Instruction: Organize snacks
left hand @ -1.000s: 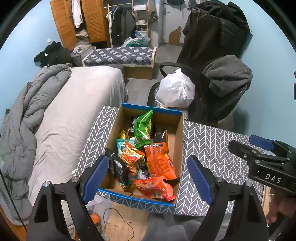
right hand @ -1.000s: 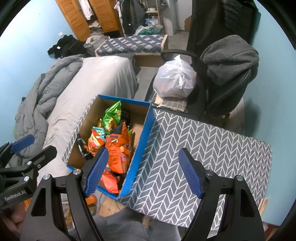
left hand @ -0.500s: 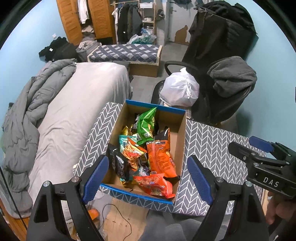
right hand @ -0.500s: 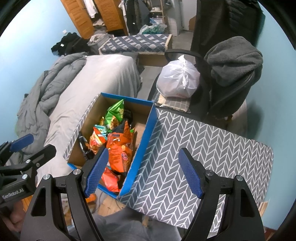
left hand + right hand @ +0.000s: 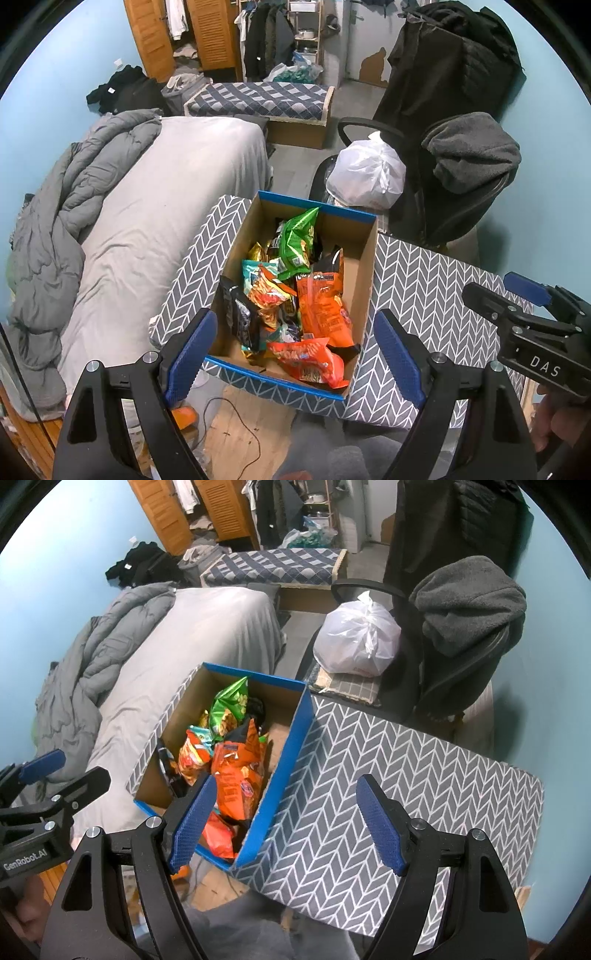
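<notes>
An open cardboard box (image 5: 364, 266) with a blue rim holds several snack bags: a green one (image 5: 297, 240), an orange one (image 5: 323, 310), a red-orange one (image 5: 310, 363) and a black one (image 5: 240, 317). The box also shows in the right wrist view (image 5: 280, 753). It sits on a table with a grey chevron cloth (image 5: 424, 295). My left gripper (image 5: 293, 350) is open and empty above the box's near edge. My right gripper (image 5: 284, 823) is open and empty above the cloth, right of the box.
A bed with a grey sheet (image 5: 166, 206) and a rumpled duvet (image 5: 62, 206) lies left of the table. An office chair with a dark blanket (image 5: 472, 155) and a white plastic bag (image 5: 365, 173) stands behind the table. A cable (image 5: 236, 417) lies on the wooden floor.
Both grippers have drifted slightly back and up, so the box sits a little lower and farther in both views. Both stay open and empty.
</notes>
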A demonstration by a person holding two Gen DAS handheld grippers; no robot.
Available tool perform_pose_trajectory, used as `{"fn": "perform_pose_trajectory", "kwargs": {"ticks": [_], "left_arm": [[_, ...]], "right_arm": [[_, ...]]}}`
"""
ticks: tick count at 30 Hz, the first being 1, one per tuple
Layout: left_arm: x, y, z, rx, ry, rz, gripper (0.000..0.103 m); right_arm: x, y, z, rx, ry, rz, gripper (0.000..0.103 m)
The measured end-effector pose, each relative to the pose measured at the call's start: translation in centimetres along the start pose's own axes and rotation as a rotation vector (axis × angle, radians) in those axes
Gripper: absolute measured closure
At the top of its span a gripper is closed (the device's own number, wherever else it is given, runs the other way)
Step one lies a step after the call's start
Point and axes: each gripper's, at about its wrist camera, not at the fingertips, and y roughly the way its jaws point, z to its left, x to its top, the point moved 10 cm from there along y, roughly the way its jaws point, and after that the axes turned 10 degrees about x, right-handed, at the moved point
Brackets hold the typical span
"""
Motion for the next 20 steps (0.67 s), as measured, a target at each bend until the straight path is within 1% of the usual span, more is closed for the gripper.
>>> {"fn": "perform_pose_trajectory", "kwargs": {"ticks": [20], "left_arm": [[-0.45, -0.33, -0.56, 0.002, 0.025, 0.004, 0.015]], "right_arm": [[-0.83, -0.31, -0.67, 0.004, -0.005, 0.009, 0.025]]}}
